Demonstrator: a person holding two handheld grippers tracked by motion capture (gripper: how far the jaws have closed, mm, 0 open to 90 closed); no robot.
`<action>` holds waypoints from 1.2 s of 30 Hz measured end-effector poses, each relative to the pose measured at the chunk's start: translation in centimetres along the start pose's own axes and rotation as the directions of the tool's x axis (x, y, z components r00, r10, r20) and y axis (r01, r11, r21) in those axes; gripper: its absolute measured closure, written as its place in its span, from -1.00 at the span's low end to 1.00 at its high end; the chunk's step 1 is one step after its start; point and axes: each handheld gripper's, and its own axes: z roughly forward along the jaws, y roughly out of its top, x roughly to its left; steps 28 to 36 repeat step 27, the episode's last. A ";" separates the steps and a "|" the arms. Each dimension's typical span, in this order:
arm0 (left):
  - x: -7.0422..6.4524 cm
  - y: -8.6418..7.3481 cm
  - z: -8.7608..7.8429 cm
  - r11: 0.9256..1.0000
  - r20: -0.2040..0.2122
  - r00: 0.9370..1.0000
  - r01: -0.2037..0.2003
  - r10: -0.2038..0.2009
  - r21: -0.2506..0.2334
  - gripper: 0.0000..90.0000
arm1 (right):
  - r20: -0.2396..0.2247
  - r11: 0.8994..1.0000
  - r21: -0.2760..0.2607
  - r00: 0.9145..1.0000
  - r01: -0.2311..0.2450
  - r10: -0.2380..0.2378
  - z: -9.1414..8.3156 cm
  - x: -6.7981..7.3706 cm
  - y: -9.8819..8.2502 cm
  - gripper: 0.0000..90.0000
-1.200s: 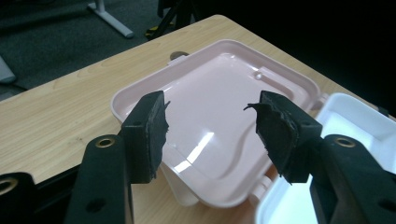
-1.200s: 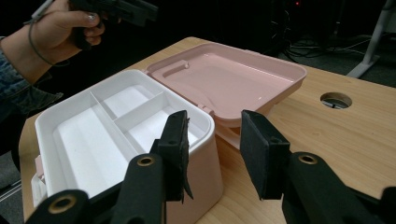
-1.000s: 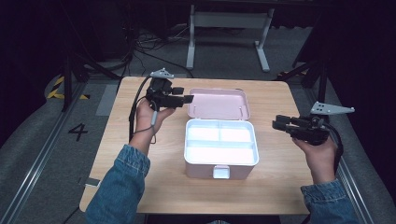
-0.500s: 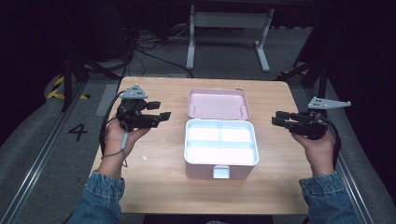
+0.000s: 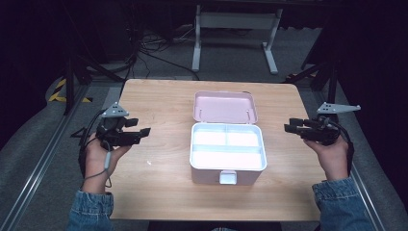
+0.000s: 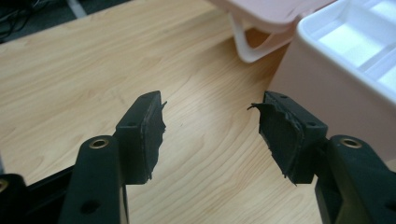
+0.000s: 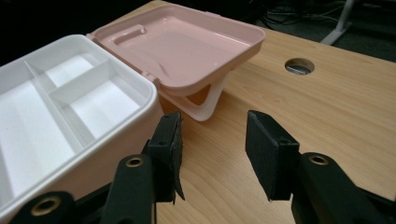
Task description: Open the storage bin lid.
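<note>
Centrally on the tabletop (image 5: pixel 159 187), an open pink box (image 5: pixel 227 153) sits between left tool (image 5: pixel 139 134) and right tool (image 5: pixel 289 126), its long side running tool to tool; both tools' jaws have just been opening and hold nothing.

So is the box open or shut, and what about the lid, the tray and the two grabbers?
Box: open, standing on the table.
Lid: swung back, lying flat behind the box.
White tray: sitting in the box, compartments empty.
Left gripper: open, holding nothing.
Right gripper: open, holding nothing.

Both grippers' jaws apart, empty
</note>
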 end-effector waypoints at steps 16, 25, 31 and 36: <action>2.0 -3.1 3.8 0.965 -0.085 0.996 0.040 -0.018 0.259 -0.11 | 0.101 0.985 0.167 0.994 -0.047 0.031 1.6 -2.0 -2.3 0.22; 2.3 -3.4 4.6 0.956 -0.069 0.995 0.086 -0.069 0.280 -0.13 | 0.091 0.981 0.174 0.993 -0.089 0.074 2.0 -2.8 -3.1 0.19; 2.3 -3.4 4.5 0.957 -0.063 0.996 0.082 -0.067 0.278 -0.13 | 0.086 0.982 0.167 0.994 -0.085 0.071 1.9 -2.8 -3.0 0.19; 2.3 -3.4 4.5 0.957 -0.063 0.996 0.082 -0.067 0.278 -0.13 | 0.086 0.982 0.167 0.994 -0.085 0.071 1.9 -2.8 -3.0 0.19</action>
